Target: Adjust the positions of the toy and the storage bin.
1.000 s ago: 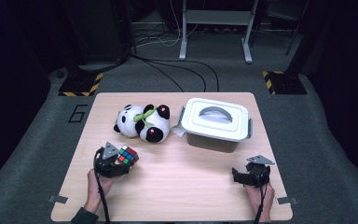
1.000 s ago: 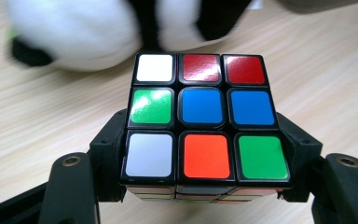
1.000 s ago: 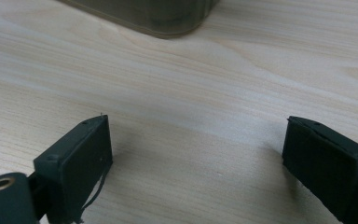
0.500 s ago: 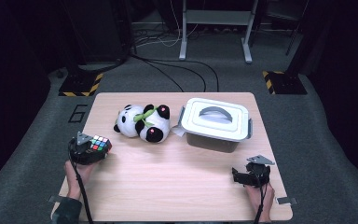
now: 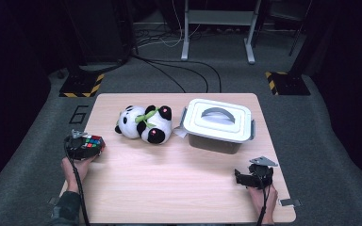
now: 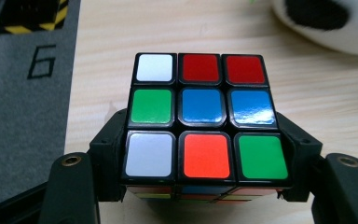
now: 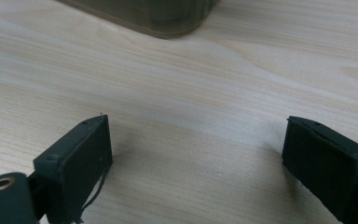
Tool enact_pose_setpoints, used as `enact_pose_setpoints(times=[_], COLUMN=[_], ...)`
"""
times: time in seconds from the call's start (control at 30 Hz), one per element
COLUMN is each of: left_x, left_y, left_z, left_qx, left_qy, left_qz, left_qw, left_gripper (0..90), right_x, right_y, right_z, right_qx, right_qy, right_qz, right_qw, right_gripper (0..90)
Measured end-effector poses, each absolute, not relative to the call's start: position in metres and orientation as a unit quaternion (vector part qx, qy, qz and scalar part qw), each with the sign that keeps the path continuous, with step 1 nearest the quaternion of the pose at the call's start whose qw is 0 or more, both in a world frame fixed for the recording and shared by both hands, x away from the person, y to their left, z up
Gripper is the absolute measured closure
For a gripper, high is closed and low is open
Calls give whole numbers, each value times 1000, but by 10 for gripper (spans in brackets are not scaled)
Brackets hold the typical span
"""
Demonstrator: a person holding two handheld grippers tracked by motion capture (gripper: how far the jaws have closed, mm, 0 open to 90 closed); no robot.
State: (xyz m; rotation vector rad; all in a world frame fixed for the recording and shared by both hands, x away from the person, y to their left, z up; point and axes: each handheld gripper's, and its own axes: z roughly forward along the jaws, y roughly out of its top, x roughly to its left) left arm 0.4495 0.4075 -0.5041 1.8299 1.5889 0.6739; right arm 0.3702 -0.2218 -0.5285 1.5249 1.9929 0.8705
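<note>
Holding: left gripper [image 5: 86, 147] fingers pinched multicoloured plastic puzzle cube [image 6: 204, 116].
Idle: right gripper [image 7: 198, 168] fingers spread, empty.
Progress: cube lifted; destination unclear.

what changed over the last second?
The left gripper, shut on the puzzle cube, carried it left toward the table's left edge. The right gripper stayed open and put; the panda toy and lidded box didn't move.

Bare table [image 5: 169, 179] between both hands; panda [image 5: 143, 123] and box [image 5: 218, 123] (lidded) block the far half.
</note>
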Motion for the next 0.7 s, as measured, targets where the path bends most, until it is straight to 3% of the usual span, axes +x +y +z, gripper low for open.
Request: enact_pose_setpoints(times=[0.6, 0.7], left_x=[450, 444], left_y=[421, 421], left_z=[-504, -498], left_qx=[691, 674], left_qy=[602, 609], left_qz=[251, 259], left_qw=[312, 328], left_gripper=[335, 188], right_x=[370, 370], right_y=[-222, -222], right_z=[-529, -528], right_qx=[557, 558], right_qy=[728, 728], right_qz=[318, 318], right_qw=[241, 241], right_gripper=[74, 73])
